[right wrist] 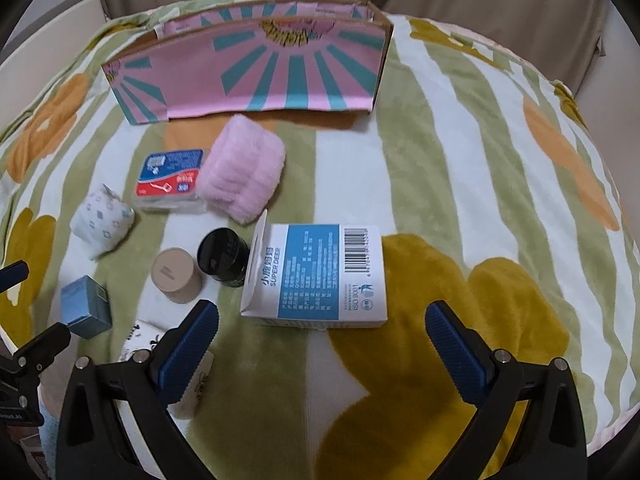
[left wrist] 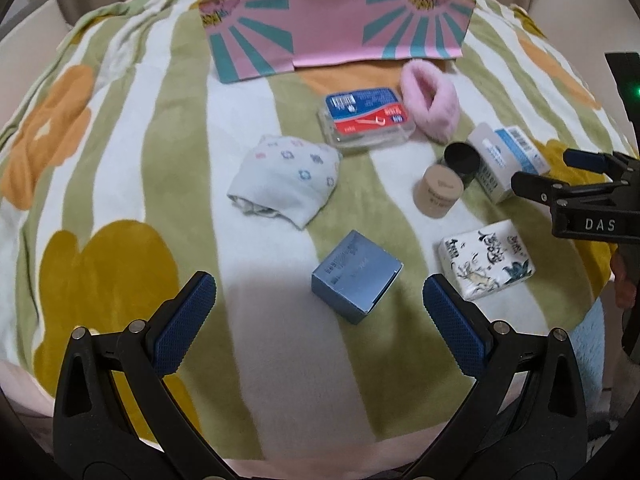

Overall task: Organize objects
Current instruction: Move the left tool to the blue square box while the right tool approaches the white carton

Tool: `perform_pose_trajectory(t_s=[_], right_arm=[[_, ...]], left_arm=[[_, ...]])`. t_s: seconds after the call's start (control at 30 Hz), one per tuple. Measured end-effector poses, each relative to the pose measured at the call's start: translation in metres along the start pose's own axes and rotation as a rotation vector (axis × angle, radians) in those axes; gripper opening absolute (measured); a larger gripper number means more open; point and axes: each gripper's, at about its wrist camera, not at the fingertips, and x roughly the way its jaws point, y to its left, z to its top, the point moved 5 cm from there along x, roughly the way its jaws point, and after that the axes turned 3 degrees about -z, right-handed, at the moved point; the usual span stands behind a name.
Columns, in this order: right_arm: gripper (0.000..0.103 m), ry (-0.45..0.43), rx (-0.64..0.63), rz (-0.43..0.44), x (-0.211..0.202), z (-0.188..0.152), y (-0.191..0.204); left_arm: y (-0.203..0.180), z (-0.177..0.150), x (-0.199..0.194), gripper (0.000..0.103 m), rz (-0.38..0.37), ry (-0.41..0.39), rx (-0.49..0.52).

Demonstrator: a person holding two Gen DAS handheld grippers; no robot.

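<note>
My left gripper (left wrist: 320, 300) is open and empty, just short of a small blue box (left wrist: 356, 276) on the blanket. My right gripper (right wrist: 322, 330) is open and empty, in front of a white and blue Super Deer box (right wrist: 320, 276). Around them lie a folded white sock (left wrist: 280, 180), a floss pick case (left wrist: 366, 120), a pink fluffy band (left wrist: 430, 100), a beige jar (left wrist: 440, 190), a black jar (left wrist: 462, 160) and a printed tissue pack (left wrist: 486, 258). A pink and teal cardboard box (left wrist: 336, 28) stands at the back.
Everything lies on a striped flower blanket (left wrist: 120, 160) over a rounded surface. The right gripper shows at the right edge of the left wrist view (left wrist: 560, 176). A beige curtain (right wrist: 480, 8) hangs behind.
</note>
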Motion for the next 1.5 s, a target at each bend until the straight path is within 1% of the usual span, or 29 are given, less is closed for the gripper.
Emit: perform_pose_trajectory(t_s=[0.3,0.53,0.67,0.8,0.87,0.9,0.97,1.0,1.07,1.1,1.17,1.2,1.5], right_arm=[[0.103,0.045,-0.004,-0.014,0.023,0.000,-0.002],[0.103,0.070,-0.010,-0.018,0.037,0.003,0.000],[0.103,0.075,-0.016,-0.028,0.045,0.005,0.000],[0.103,0.071,-0.019,-0.035,0.050,0.008,0.000],[0.103,0.071,-0.016,-0.032,0.052,0.009,0.000],[0.103,0.072,-0.017,-0.034,0.053,0.009,0.000],[0.103,0.073,-0.027,-0.044,0.056,0.010,0.001],[0.102,0.074,-0.034,-0.051,0.057,0.011,0.001],[0.099,0.073,-0.032,-0.044,0.058,0.011,0.001],[0.095,0.074,-0.028,-0.033,0.058,0.012,0.001],[0.087,0.073,-0.024,-0.012,0.057,0.012,0.002],[0.085,0.073,-0.025,-0.014,0.057,0.012,0.002],[0.085,0.065,-0.030,-0.006,0.055,0.012,0.002]], left_arm=[[0.001,0.000,0.021,0.103,-0.027,0.038,0.015],[0.004,0.001,0.035,0.099,-0.038,0.069,0.019],[0.004,0.001,0.043,0.092,-0.043,0.088,0.024],[0.007,0.003,0.046,0.088,-0.060,0.100,0.006],[0.005,0.004,0.046,0.078,-0.072,0.096,0.014],[0.004,0.004,0.045,0.075,-0.079,0.091,0.020],[0.001,0.004,0.044,0.065,-0.090,0.089,0.035],[-0.001,0.004,0.044,0.062,-0.092,0.086,0.043],[-0.005,0.004,0.043,0.047,-0.108,0.080,0.054],[-0.007,0.004,0.043,0.045,-0.117,0.079,0.055],[-0.010,0.005,0.044,0.045,-0.108,0.075,0.066],[-0.011,0.004,0.044,0.045,-0.104,0.074,0.073],[-0.009,0.001,0.042,0.045,-0.121,0.063,0.048]])
